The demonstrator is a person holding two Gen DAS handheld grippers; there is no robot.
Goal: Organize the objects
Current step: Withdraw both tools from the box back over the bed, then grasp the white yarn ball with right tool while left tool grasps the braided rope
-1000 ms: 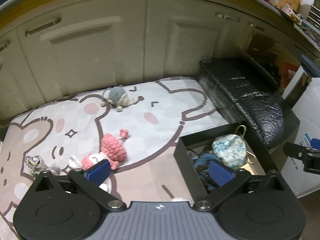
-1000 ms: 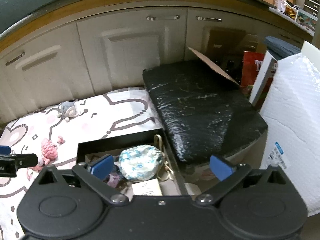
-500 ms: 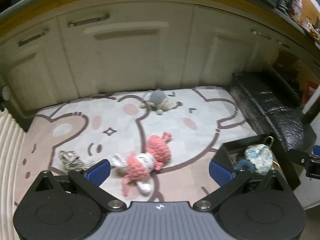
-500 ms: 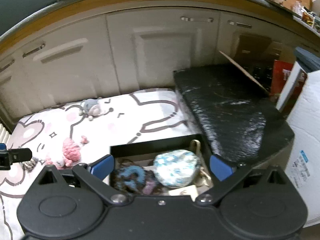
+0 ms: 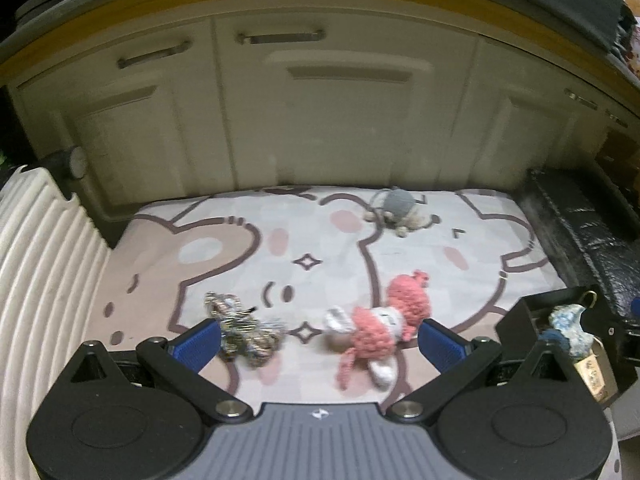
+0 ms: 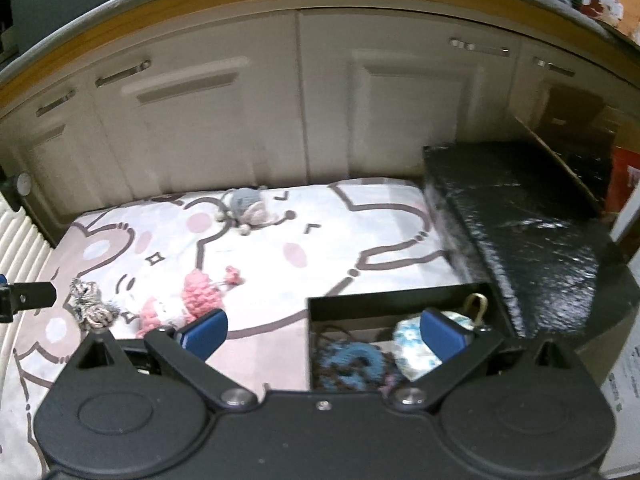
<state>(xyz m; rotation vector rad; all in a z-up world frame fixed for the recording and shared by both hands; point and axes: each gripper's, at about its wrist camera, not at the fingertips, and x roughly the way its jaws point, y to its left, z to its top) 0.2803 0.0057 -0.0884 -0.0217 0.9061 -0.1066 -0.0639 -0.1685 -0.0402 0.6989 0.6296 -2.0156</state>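
Left wrist view, lower left to lower right: my left gripper (image 5: pixel 318 338) has its blue pads spread wide with nothing between them touching either one. Just beside the left pad lies a grey-and-white yarn bundle (image 5: pixel 243 328), its edge almost meeting the pad. Right of centre, the pink crochet doll (image 5: pixel 380 322) lies flat on the cartoon mat (image 5: pixel 224 248), its pink head near my right pad; whether it touches I cannot quite tell through the blur. Toward the upper middle of the frame a grey crochet toy (image 5: pixel 398 208) rests on the mat, well apart from my jaws. At the far right edge sits the black box (image 5: pixel 516 322), with a blue floral pouch (image 5: pixel 568 322) inside.

Right wrist view, again left to right: the yarn bundle (image 6: pixel 90 306) and the pink doll (image 6: pixel 188 298) lie in the left half of the frame, the doll just above my left pad. My right gripper (image 6: pixel 324 334) is also open and empty. Its right pad hangs over the black box (image 6: pixel 396 300), in front of the floral pouch (image 6: pixel 418 344); a blue knitted piece (image 6: pixel 352 362) lies beside the pouch. A black wrapped block (image 6: pixel 528 216) fills the right side.
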